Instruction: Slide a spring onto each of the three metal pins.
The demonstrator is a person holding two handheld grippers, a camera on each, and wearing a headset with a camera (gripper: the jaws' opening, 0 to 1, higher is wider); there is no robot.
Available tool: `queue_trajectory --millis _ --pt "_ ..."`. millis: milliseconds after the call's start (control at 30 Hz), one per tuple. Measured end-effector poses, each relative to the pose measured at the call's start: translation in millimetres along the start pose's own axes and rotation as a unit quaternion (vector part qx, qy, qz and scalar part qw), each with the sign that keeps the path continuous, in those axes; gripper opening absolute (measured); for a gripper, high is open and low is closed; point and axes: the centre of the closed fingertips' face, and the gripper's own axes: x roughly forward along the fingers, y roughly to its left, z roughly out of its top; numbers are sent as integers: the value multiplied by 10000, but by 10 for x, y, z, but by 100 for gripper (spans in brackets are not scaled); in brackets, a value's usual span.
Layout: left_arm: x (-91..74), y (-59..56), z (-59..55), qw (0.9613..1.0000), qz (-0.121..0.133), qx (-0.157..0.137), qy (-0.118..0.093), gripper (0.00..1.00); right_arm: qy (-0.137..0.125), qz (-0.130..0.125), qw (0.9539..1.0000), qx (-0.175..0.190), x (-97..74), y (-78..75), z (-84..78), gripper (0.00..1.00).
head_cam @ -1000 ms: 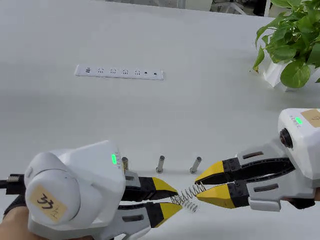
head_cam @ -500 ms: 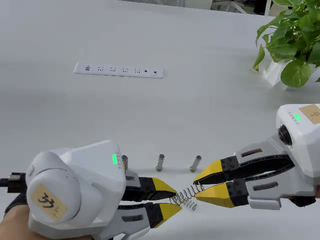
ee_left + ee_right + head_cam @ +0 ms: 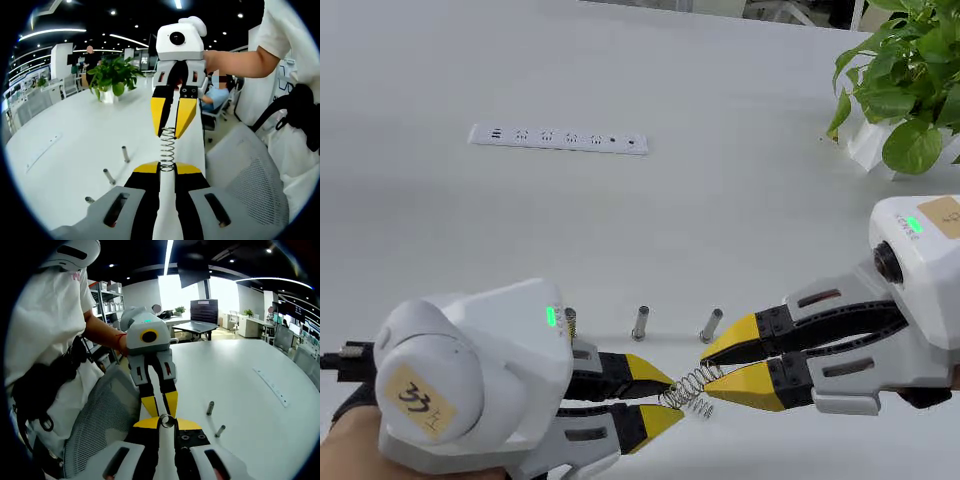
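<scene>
A small steel spring [image 3: 685, 387] hangs in the air between my two grippers, just in front of three upright metal pins [image 3: 640, 323]. The left gripper [image 3: 670, 398] is shut on the spring's left end. The right gripper [image 3: 705, 368] is shut on its right end. In the left gripper view the spring [image 3: 167, 147] runs straight from my own jaws [image 3: 167, 167] up to the right gripper [image 3: 172, 131]. In the right gripper view the spring [image 3: 166, 420] shows end-on as a ring between the yellow tips. The leftmost pin [image 3: 570, 320] looks ribbed; whether a coil sits on it I cannot tell.
A white power strip [image 3: 558, 141] lies on the white table [image 3: 740, 220] further back. A potted green plant [image 3: 905, 80] stands at the far right edge. A grey mesh chair [image 3: 250, 175] sits by the table's near side.
The right gripper has edged slightly left toward the left gripper, and the spring between them looks a bit shorter. The left gripper and pins stay put.
</scene>
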Motion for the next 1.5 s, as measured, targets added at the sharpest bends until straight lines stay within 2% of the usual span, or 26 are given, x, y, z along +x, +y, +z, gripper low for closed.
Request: queue_trajectory --millis 400,867,1100,1200,1300,1367,1500 --pt "7 -7 9 10000 -7 9 -25 7 30 32 9999 -127 22 27 74 6" --pt "9 -17 12 10000 -1 23 -63 6 160 112 9997 -118 18 51 74 7" --pt "19 -12 29 9999 7 19 -106 6 418 234 9986 -230 7 43 102 12" --pt "24 -6 29 9999 16 29 -106 6 779 439 9950 -447 10 62 63 13" --pt "29 -2 39 9999 23 38 -130 6 1137 620 9893 -677 30 48 44 14" --pt "32 5 39 9999 37 47 -129 6 1217 701 9871 -766 49 41 66 14" --pt "32 15 57 9998 64 31 -173 6 1524 909 9791 -995 82 25 66 13"
